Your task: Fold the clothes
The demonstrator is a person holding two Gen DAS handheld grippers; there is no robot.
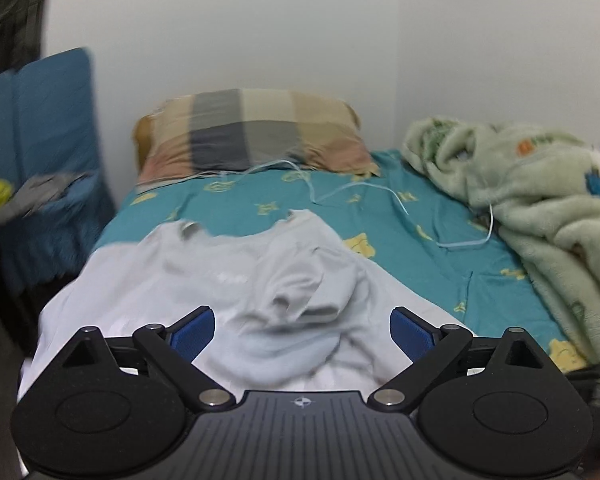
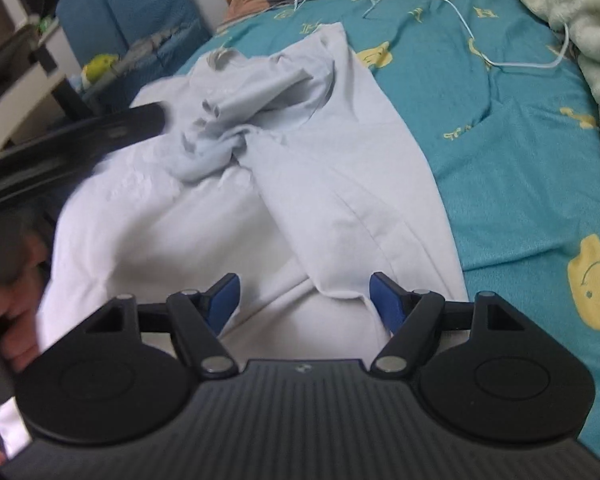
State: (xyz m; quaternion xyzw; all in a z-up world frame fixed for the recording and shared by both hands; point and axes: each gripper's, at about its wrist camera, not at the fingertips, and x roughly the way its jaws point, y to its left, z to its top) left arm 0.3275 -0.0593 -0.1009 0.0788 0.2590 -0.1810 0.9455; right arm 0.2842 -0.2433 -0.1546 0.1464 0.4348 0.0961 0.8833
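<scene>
The shirt (image 2: 300, 168) lies on the bed (image 2: 520, 160), long axis running 6 to 12 o'clock toward the pillow (image 1: 252, 132), one sleeve bunched mid-body. Its hem lies directly at 12 o'clock of the right gripper (image 2: 304, 300), which appears nearer. The left gripper (image 1: 302, 332) hovers over the body, aimed level. Both grippers are released, holding nothing.

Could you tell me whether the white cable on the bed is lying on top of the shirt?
No, the white cable lies on the teal sheet beyond the shirt, apart from it.
</scene>
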